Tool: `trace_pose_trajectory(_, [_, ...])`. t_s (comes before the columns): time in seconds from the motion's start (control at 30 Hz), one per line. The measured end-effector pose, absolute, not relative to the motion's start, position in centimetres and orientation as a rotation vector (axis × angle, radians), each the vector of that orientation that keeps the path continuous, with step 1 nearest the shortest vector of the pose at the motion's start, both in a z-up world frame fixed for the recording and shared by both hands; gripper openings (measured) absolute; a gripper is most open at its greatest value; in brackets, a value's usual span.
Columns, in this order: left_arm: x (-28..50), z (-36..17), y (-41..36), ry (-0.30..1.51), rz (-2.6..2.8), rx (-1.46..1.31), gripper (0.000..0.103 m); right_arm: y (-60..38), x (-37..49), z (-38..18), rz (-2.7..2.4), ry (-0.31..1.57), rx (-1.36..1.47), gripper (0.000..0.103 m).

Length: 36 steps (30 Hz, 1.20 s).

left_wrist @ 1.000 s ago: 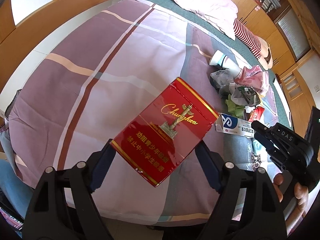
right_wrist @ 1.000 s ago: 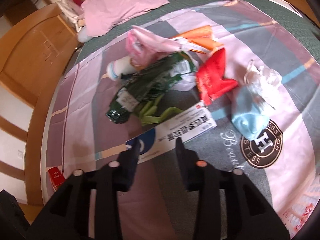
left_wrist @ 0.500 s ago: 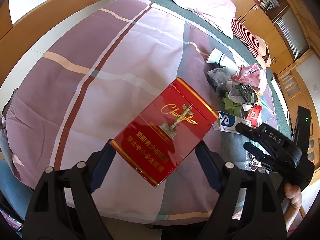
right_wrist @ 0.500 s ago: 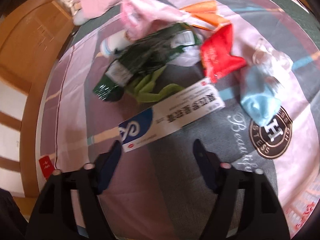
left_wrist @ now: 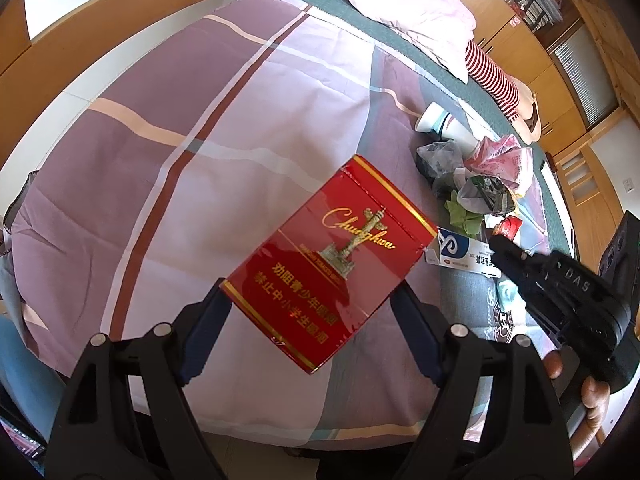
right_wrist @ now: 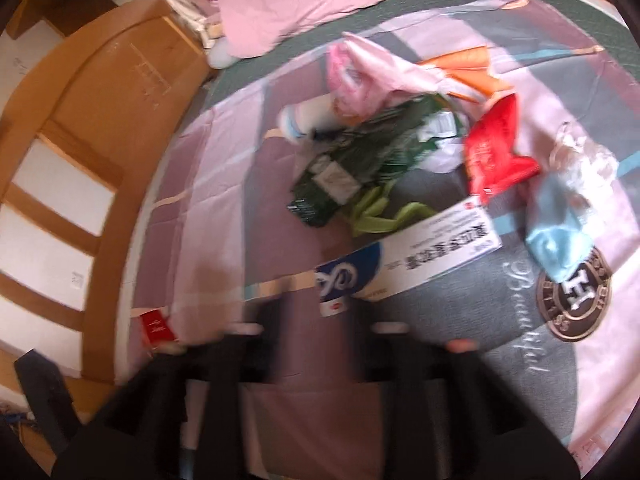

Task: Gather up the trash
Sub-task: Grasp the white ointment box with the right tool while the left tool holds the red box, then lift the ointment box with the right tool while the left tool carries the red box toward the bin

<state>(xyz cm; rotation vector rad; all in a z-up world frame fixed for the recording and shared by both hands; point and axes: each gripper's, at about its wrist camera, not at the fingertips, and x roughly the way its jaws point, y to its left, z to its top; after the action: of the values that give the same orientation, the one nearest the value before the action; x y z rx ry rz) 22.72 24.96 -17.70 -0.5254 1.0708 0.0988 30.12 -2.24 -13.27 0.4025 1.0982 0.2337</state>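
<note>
My left gripper (left_wrist: 308,296) is shut on a red cigarette box (left_wrist: 332,268) and holds it tilted above the striped bedspread (left_wrist: 200,128). The right wrist view shows that box (right_wrist: 156,326) small at the lower left. My right gripper (right_wrist: 320,320) is blurred and its jaws are opening. Just ahead of them lies the blue end of a long white and blue carton (right_wrist: 408,264), with nothing pressed between the pads. In the left wrist view the right gripper (left_wrist: 508,252) reaches over that carton (left_wrist: 460,252). Behind it is a trash pile: green wrapper (right_wrist: 360,164), pink bag (right_wrist: 360,68), red wrapper (right_wrist: 496,156).
A light blue crumpled piece (right_wrist: 556,240), clear plastic (right_wrist: 580,152) and a white cup (right_wrist: 308,116) also lie in the pile. A pink pillow (right_wrist: 296,8) and a striped soft toy (left_wrist: 492,76) rest at the bed's head. The wooden bed frame (right_wrist: 120,120) runs along the left.
The right gripper's jaws have spread wider and it has tipped toward the white and blue carton. The left gripper and its red box have stayed put.
</note>
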Motion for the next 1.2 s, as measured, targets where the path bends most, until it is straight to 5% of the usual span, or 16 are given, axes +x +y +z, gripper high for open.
trace_pose_trajectory(0.03, [22.7, -17.7, 25.0, 1.074, 0.101, -0.527, 0.081, -2.5, 30.3, -13.5, 0.202, 1.109, 0.395, 0.067])
trace_pose_trajectory(0.27, [22.3, -17.4, 25.2, 1.076, 0.085, -0.553, 0.081, -4.7, 33.5, -19.0, 0.0, 1.31, 0.626, 0.068])
trace_pose_trajectory(0.47, [22.2, -17.3, 24.9, 1.076, 0.067, -0.544, 0.081, -2.2, 36.6, -19.1, -0.079, 1.242, 0.428, 0.077])
trace_pose_trajectory(0.6, [22.3, -17.6, 25.0, 1.088, 0.077, -0.545, 0.081, -0.4, 36.5, -19.0, -0.094, 1.238, 0.248, 0.055])
trace_pose_trajectory(0.7, [22.3, -17.6, 25.2, 1.081, 0.08, -0.555, 0.081, -0.3, 35.2, -18.7, -0.003, 1.273, 0.258, 0.049])
trace_pose_trajectory(1.0, [21.8, -17.1, 25.3, 1.05, 0.073, -0.57, 0.081, 1.5, 29.4, -17.5, 0.283, 1.335, 0.263, 0.047])
trace_pose_trajectory(1.2, [21.4, -16.3, 25.8, 0.992, 0.067, -0.59, 0.081, 2.0, 29.2, -14.6, 0.424, 1.192, 0.345, 0.046])
